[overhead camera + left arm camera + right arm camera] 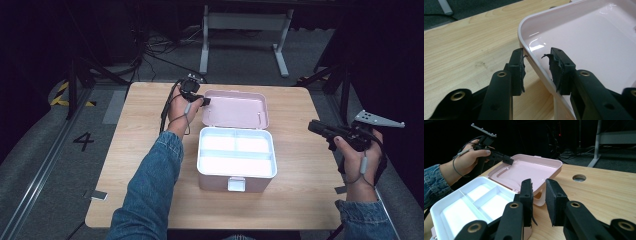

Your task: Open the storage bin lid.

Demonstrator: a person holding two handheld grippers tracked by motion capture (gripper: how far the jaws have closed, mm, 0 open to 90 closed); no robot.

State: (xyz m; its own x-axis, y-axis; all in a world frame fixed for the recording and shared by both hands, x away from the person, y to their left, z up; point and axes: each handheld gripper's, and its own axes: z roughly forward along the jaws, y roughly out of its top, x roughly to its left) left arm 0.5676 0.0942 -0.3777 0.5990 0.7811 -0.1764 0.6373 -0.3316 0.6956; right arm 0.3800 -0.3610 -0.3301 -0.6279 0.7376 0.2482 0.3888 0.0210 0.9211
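Light wooden table (pixel 300 200), with a round hole (pixel 579 178) near the far right corner. Dark room all around, grey floor, cables and a white frame (pixel 245 25) beyond the far edge. Pink box (pixel 236 160) near the middle of the table, with white compartments inside, all bare. Lid (pixel 235 109) flung back flat toward the far edge. Left gripper (pixel 206 101) at the lid's far left corner, jaws spread on either side of the lid's rim, not squeezed tight. Right gripper (pixel 315 126) up over the right edge, well apart from the box, jaws parted, nothing between them. Box's near side cut off in the right gripper view. Torn pads (pixel 554 66) on the left gripper.
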